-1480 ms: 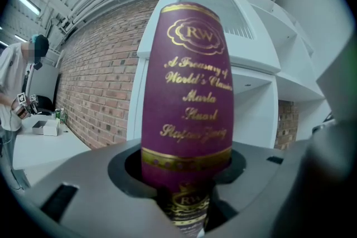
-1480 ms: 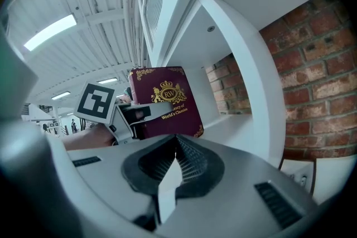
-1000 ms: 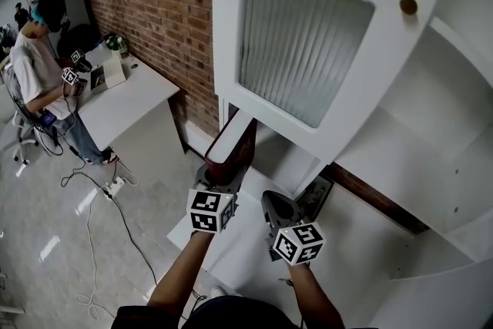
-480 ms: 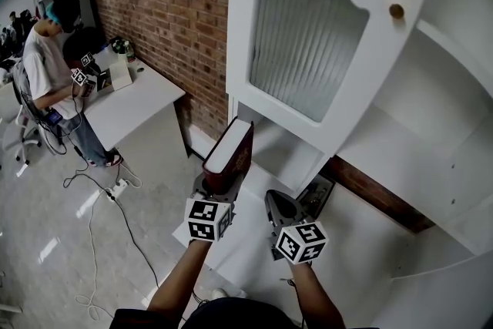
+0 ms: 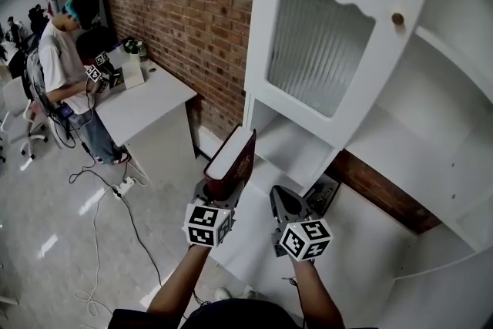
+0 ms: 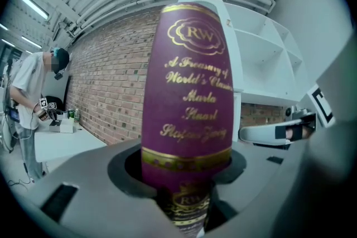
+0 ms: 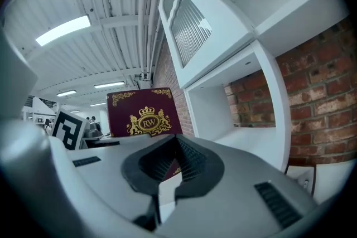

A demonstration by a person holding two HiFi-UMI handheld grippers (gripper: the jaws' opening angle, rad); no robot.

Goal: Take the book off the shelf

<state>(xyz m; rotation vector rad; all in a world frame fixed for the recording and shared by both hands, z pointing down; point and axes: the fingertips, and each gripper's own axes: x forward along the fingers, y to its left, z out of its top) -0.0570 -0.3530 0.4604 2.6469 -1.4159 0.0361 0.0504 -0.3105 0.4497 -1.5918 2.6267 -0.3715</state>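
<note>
White shelf unit (image 5: 385, 150) fills far right. Maroon book (image 5: 233, 156) stands upright, out of the unit, just near side of its low left cubby, spine's bottom end clamped in L gripper (image 5: 218, 189) jaws. R gripper (image 5: 286, 200) just right of it, jaws together, nothing btwn.

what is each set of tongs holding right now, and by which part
Left tongs grip the maroon hardcover book with gold lettering at the lower end of its spine. Right tongs hold nothing.
</note>
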